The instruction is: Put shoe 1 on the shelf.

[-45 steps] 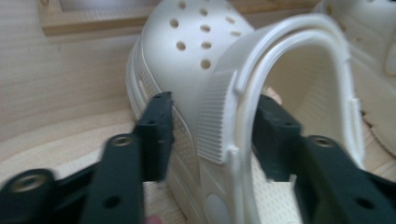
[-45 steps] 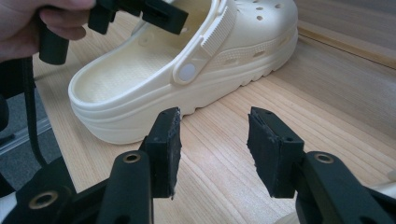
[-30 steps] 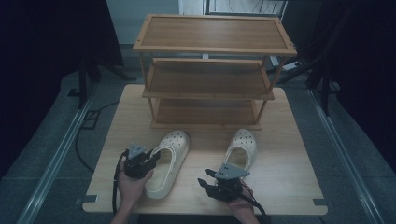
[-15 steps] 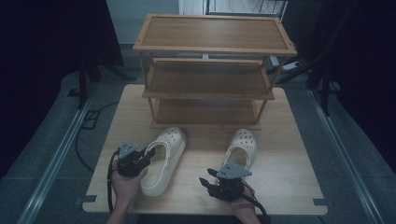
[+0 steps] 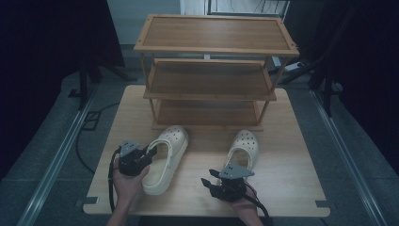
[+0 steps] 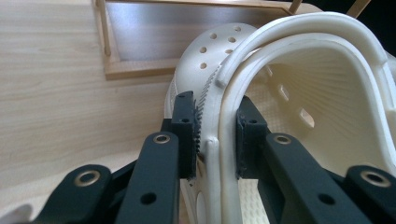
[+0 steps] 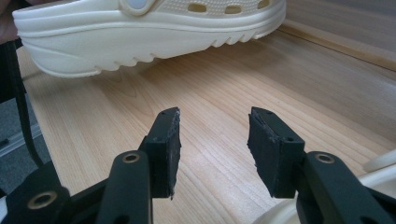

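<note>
1. Gripping the left clog (image 5: 164,157) by its side wall near the heel, the left gripper (image 5: 149,154) has its jaws closed on that rim, one pad outside and one inside, as the left gripper view shows (image 6: 215,135). Place: in front of the shoe rack (image 5: 211,70), at its left half, on the bench (image 5: 282,188).
2. Left clog, long axis: running from the heel by the left hand (image 5: 127,181) to the toe, which points at the shoe rack's bottom shelf. In the right gripper view its sole (image 7: 140,35) appears tipped, heel clear of the bench. The coming move likely carries it toe-first along this axis to the rack.
3. Right gripper (image 5: 211,184): jaws open, nothing between the pads (image 7: 168,149). Place: well in front of the shoe rack, at its right half, resting low over the bench.
4. Right clog (image 5: 242,150): flat on the bench in front of the shoe rack's right half, toe to the rack, heel just beyond the right gripper. The right hand (image 5: 244,207) is the nearer one to it.
</note>
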Demonstrator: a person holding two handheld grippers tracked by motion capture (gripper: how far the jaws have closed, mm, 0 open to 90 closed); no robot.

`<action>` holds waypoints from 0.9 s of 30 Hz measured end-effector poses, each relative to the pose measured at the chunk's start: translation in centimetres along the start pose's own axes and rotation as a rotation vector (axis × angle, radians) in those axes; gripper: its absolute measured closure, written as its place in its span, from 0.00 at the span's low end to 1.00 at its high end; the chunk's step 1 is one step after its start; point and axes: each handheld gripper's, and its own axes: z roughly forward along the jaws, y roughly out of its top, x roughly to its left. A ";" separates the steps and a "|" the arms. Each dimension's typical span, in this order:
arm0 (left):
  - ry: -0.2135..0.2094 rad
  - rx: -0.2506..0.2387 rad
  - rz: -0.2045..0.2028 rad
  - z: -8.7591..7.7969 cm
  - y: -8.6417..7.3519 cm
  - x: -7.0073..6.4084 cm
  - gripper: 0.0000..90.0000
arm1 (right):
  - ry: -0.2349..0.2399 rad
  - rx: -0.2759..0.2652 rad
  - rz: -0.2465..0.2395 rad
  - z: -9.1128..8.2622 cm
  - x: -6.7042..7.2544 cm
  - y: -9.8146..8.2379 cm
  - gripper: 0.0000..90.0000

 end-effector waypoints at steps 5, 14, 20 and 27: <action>-0.001 -0.004 0.016 1.2 1.2 -0.7 0.83 | -0.008 -0.011 0.007 -0.4 -0.3 0.1 0.60; 0.016 0.007 0.051 4.0 3.7 -1.9 0.83 | -0.013 -0.016 0.017 -0.6 -0.6 0.1 0.60; 0.034 0.022 0.084 5.5 4.9 -2.6 0.83 | -0.009 -0.011 0.018 -0.5 -0.6 0.1 0.60; 0.041 0.035 0.102 7.5 5.8 -3.4 0.83 | -0.007 -0.011 0.016 -0.4 -0.6 0.1 0.60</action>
